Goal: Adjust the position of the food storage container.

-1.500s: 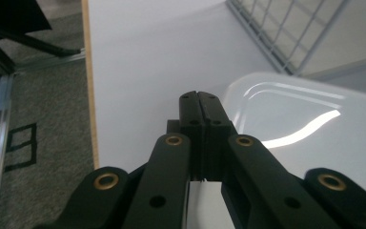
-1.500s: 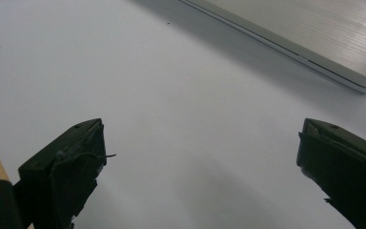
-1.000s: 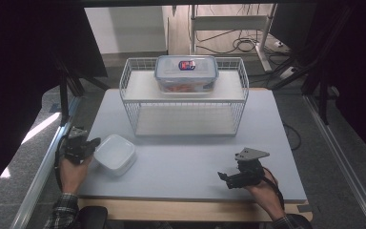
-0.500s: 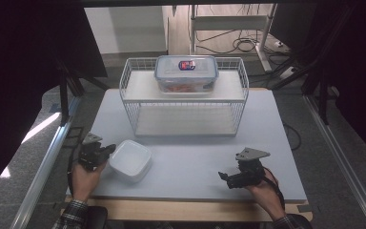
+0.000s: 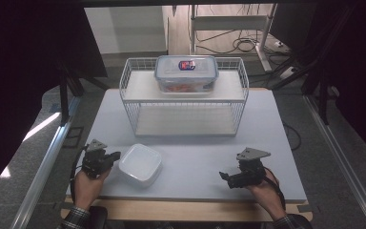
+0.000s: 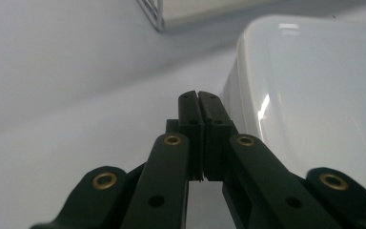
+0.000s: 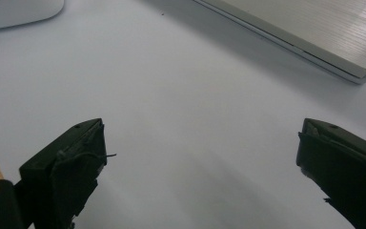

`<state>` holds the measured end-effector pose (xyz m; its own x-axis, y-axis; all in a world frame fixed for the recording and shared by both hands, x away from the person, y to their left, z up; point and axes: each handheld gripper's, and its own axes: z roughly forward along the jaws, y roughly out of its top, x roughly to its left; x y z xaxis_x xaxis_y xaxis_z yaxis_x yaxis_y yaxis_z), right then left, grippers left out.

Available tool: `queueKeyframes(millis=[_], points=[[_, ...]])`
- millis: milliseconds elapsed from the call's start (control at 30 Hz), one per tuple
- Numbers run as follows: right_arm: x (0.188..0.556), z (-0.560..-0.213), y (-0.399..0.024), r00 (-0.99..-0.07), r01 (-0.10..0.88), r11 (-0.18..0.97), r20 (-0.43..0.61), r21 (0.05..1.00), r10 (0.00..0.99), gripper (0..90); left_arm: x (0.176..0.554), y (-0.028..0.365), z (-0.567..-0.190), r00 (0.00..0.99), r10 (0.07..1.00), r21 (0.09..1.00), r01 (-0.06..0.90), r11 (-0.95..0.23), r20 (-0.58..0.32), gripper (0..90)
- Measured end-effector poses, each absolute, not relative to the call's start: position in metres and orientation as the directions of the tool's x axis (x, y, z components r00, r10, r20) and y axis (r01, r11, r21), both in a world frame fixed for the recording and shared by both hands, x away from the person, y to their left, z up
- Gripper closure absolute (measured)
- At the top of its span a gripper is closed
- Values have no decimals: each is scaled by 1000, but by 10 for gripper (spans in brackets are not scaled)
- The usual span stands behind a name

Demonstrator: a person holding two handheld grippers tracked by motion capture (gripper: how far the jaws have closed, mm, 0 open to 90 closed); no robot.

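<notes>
High view shows the left gripper [image 5: 108,158] with its tips at the left edge of the white container [image 5: 140,164], which lies upside-down on the counter [image 5: 195,157], near the front edge. In the left gripper view both jaws are pressed together with nothing between them, and the container's rounded side [image 6: 310,109] lies just to the right of the closed tips, touching or almost touching; I cannot tell which. So the container lies to the right of this gripper and a little ahead, between the two hands but much nearer to the left one. The right gripper [image 5: 231,177] rests well apart from it, jaws spread wide and empty. The wire rack [image 5: 183,102] stands beyond the container, away from both grippers.
</notes>
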<state>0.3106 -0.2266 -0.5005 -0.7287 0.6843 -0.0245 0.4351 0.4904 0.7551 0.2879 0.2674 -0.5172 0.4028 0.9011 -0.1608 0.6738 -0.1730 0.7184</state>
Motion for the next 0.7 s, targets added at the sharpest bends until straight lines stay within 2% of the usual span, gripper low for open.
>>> queueKeyframes(millis=[333,700], points=[[309,-501,-223,-735,437,498,-22,749,677,30,278,253,-522,430,889,689,694,-211,-160,888],[308,-502,-219,-746,447,496,5,745,665,30,280,215,-521,493,851,680,688,-254,-181,883]])
